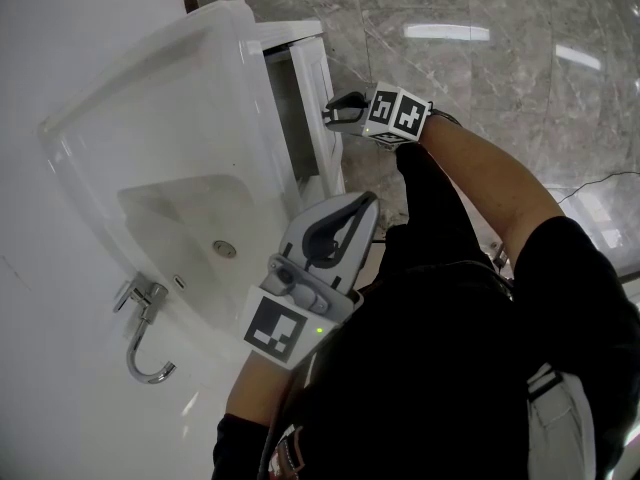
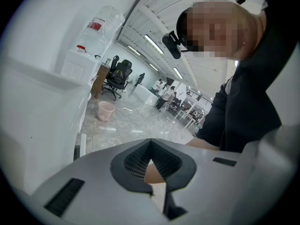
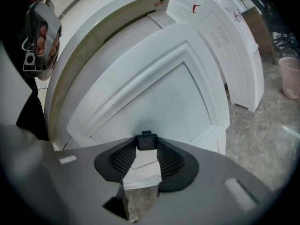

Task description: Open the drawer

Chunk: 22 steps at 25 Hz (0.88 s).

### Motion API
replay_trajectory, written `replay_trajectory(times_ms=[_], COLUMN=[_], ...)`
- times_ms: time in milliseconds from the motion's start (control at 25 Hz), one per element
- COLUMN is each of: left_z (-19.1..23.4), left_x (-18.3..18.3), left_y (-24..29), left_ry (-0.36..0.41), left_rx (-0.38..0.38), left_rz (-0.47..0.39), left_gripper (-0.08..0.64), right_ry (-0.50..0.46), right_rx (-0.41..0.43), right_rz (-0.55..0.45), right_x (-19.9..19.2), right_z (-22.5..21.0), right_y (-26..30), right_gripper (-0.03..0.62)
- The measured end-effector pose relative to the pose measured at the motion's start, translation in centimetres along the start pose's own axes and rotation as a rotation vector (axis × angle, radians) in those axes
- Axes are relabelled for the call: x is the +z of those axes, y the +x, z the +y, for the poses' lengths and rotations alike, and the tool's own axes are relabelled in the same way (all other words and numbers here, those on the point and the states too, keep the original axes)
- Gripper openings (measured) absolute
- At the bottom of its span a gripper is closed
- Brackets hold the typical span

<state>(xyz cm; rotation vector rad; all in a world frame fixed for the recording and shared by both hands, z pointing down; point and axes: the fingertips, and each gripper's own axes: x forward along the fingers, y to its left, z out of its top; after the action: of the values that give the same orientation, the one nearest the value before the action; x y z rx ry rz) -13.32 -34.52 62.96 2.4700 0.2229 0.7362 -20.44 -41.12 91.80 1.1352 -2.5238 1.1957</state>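
Note:
The white panelled drawer front [image 1: 314,93] [image 3: 154,88] stands a little out from the cabinet under the sink, with a dark gap behind it. Its small black square knob [image 3: 146,141] sits between the tips of my right gripper [image 1: 332,112] [image 3: 146,146], which is shut on it. My left gripper [image 1: 366,202] [image 2: 151,144] hangs in front of the basin, away from the drawer. Its jaws meet at the tips with nothing between them. The right gripper view also shows that left gripper [image 3: 41,34] at the upper left, with a hand around it.
A white sink basin [image 1: 175,218] with a chrome faucet [image 1: 146,333] tops the cabinet. Grey marble floor [image 1: 500,58] lies to the right, with a cable [image 1: 600,182] on it. A white appliance [image 3: 232,46] and a pink bin [image 3: 290,76] stand further along the wall.

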Motion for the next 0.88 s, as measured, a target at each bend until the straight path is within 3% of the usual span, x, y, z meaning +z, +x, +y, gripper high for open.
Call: replay_trajectory(times_ms=[880], left_z=[-1.3], left_x=[0.0], left_y=[0.2], left_ry=[0.019], left_rx=[0.010], left_rz=[0.005], left_gripper=[0.000], right_ry=[0.007], right_rx=[-0.017], right_rz=[0.003], right_x=[-2.1], right_z=[-0.2], right_y=[-3.6], right_gripper=[0.133])
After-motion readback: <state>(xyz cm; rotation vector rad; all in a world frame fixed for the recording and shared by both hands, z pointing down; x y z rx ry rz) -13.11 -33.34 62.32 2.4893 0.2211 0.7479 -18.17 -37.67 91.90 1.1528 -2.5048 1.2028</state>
